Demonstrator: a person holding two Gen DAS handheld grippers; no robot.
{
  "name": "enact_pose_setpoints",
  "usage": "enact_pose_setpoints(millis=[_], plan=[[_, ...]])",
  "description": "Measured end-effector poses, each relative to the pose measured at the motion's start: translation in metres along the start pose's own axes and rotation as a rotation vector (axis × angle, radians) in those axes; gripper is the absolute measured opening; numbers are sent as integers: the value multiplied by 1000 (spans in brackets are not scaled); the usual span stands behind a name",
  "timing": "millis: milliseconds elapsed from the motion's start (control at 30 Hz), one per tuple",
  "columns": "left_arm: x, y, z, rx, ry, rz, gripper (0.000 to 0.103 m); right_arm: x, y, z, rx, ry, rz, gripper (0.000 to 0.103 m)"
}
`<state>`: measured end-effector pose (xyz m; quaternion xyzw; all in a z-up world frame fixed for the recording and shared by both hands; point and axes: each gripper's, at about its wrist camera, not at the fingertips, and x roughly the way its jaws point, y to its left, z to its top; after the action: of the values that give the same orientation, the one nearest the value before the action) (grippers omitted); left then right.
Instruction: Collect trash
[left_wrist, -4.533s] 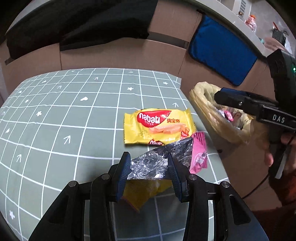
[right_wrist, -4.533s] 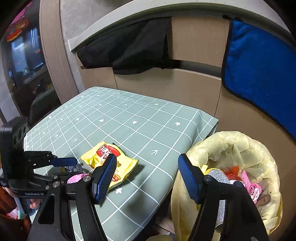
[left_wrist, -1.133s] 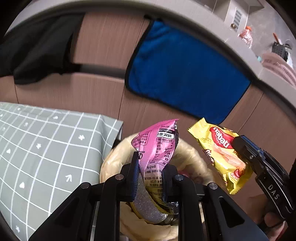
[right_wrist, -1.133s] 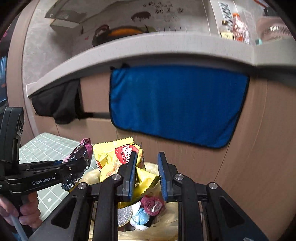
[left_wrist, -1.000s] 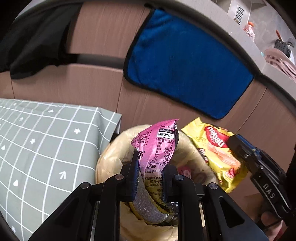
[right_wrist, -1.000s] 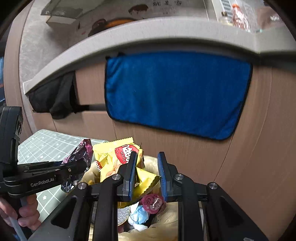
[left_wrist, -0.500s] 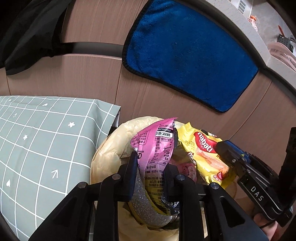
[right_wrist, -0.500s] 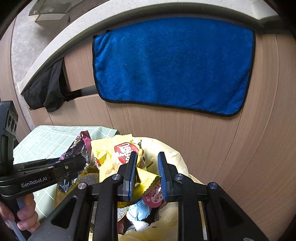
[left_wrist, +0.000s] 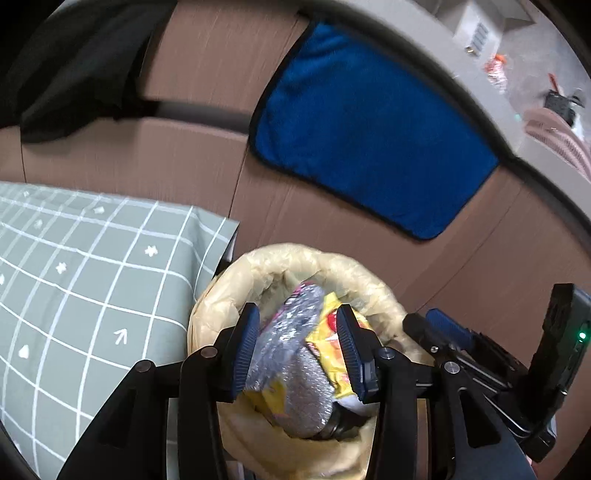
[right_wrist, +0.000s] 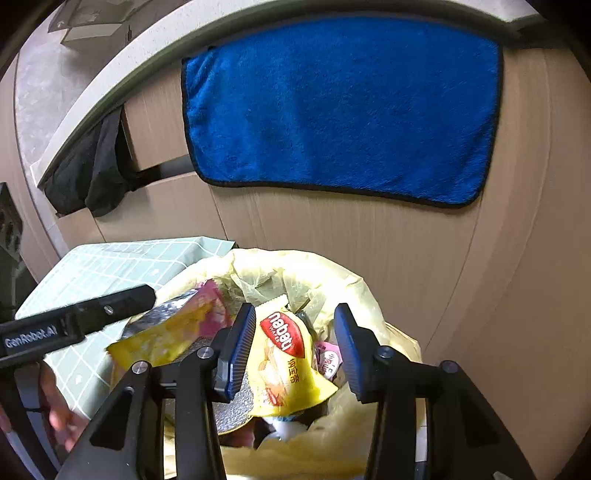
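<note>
A bin lined with a yellow bag (left_wrist: 291, 258) (right_wrist: 354, 288) stands beside the table corner. My left gripper (left_wrist: 299, 350) is open over the bin, and a pink and silver wrapper (left_wrist: 291, 332) (right_wrist: 207, 306) lies loose between its spread fingers on the pile. My right gripper (right_wrist: 295, 343) is open above the bin too, with the yellow Nabati wafer pack (right_wrist: 288, 354) (left_wrist: 328, 347) lying in the bag between its fingers. The right gripper shows at the right in the left wrist view (left_wrist: 443, 332). Other wrappers lie underneath.
A table with a green grid cloth (left_wrist: 74, 266) (right_wrist: 110, 266) stands left of the bin. Behind is a brown panelled wall with a blue towel (left_wrist: 369, 140) (right_wrist: 340, 110) and a black cloth (left_wrist: 74, 66) hanging on it.
Both grippers came down over the bin and opened. The pink wrapper and the yellow Nabati pack left the fingers and now lie in the bag.
</note>
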<state>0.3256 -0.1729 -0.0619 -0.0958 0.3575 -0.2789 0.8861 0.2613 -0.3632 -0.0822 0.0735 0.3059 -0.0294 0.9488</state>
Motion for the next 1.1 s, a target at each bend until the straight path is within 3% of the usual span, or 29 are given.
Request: enact_pose_setpoints(millis=[233, 600, 700, 767, 900, 1100], plan=[[-62, -23, -13, 103, -79, 24, 45, -57, 13, -4, 27, -31, 16, 46], [-236, -33, -79, 35, -173, 31, 45, -172, 71, -37, 3, -40, 176, 56], [-271, -32, -101, 77, -224, 132, 45, -192, 93, -51, -27, -6, 227, 57], [-290, -26, -116, 101, -244, 248, 45, -205, 109, -62, -71, 3, 269, 57], [-315, -6, -141, 60, -237, 371, 45, -233, 141, -83, -131, -76, 244, 57], [-339, 18, -160, -27, -233, 513, 45, -244, 174, -100, -153, -65, 309, 57]])
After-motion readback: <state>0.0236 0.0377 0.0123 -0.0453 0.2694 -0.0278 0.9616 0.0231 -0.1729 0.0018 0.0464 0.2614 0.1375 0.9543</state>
